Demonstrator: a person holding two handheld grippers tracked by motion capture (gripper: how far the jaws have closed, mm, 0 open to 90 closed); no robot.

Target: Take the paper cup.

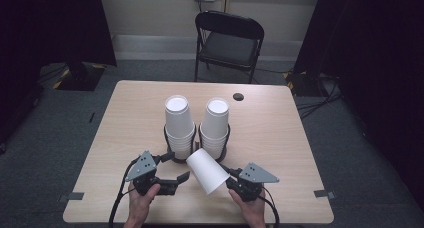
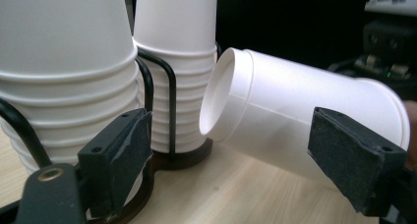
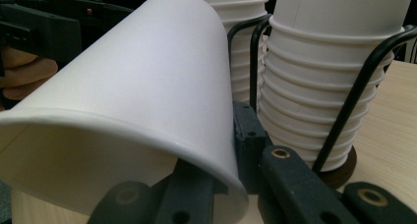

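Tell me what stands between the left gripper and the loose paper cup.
Nothing visible does. The loose cup lies tilted in the right gripper, whose jaws are shut on its rim. The left gripper is open beside it, with bare table between them. The two cup stacks in their wire holder stand behind, not in the path.

No readable txt, labels, brands or nos. anywhere: paper cups [image 1: 207, 171] plain white, nothing printed near them on table [image 1: 280, 138].
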